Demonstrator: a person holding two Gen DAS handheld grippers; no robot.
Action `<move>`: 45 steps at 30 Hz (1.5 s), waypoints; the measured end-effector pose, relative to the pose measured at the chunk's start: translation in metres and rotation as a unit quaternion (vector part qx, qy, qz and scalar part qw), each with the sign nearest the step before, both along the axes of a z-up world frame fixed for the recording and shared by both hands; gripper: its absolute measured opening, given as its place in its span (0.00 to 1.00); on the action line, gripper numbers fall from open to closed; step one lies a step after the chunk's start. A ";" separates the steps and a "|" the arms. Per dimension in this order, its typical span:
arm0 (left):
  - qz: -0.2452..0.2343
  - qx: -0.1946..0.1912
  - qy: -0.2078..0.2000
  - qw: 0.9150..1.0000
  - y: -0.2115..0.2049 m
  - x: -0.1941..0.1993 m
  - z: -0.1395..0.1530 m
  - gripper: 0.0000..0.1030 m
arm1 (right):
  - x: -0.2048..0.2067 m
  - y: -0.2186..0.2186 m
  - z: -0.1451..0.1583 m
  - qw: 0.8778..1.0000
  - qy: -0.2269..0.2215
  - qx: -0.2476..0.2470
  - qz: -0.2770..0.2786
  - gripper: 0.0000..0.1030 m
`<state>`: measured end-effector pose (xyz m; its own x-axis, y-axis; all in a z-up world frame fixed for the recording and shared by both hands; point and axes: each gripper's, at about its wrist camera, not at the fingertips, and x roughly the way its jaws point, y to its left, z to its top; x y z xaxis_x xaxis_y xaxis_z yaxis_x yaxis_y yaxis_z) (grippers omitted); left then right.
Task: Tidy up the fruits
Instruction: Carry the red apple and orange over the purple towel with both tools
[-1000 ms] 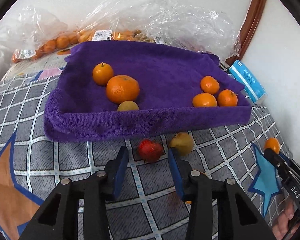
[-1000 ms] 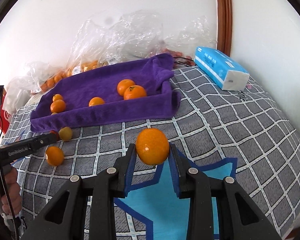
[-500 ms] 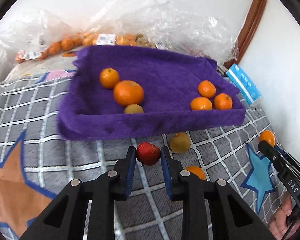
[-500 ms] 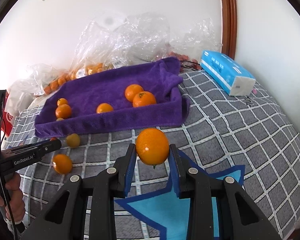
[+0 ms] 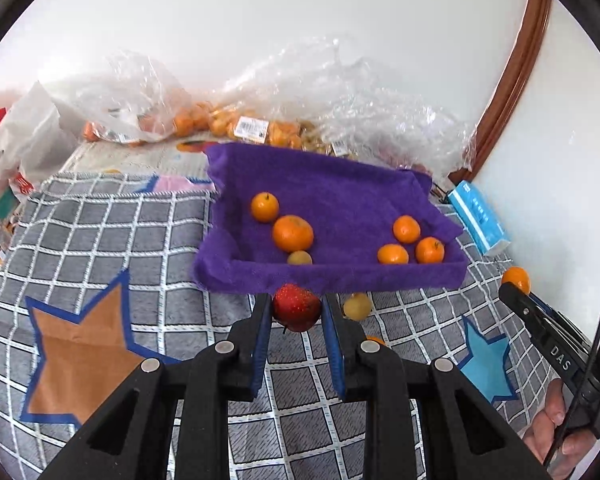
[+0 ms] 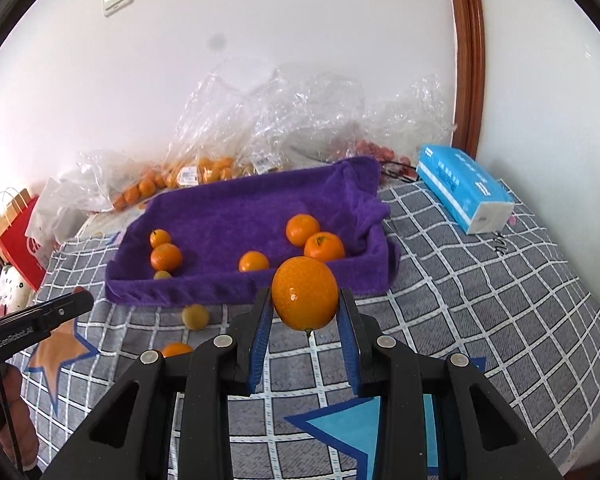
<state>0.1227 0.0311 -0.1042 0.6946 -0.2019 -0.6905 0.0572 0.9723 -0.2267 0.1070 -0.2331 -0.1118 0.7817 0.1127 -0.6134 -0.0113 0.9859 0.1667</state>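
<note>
Checked grey bedcover beneath two raised grippers: left gripper clamps a red fruit, right gripper clamps an orange, both just short of the purple towel tray straight ahead.

Black hand-held gripper, blue pads

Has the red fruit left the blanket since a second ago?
Yes. The left gripper has closed on the red fruit and lifted it; it now overlaps the purple towel tray's front wall.
</note>
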 end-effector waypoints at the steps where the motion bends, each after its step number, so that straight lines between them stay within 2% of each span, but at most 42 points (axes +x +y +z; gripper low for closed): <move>1: 0.002 -0.001 -0.004 1.000 0.002 -0.001 0.003 0.23 | 0.000 0.001 0.002 1.000 -0.002 0.000 -0.001 0.31; 15: 0.001 -0.012 -0.019 1.000 0.016 0.003 0.023 0.23 | 0.009 0.012 0.026 1.000 -0.012 0.000 -0.013 0.31; 33: 0.007 -0.020 -0.016 1.000 0.032 0.030 0.026 0.23 | 0.038 0.020 0.032 1.000 -0.010 -0.002 -0.019 0.31; 45: 0.003 -0.020 -0.011 1.000 0.028 0.053 0.026 0.23 | 0.059 0.018 0.028 1.000 -0.003 -0.004 -0.022 0.31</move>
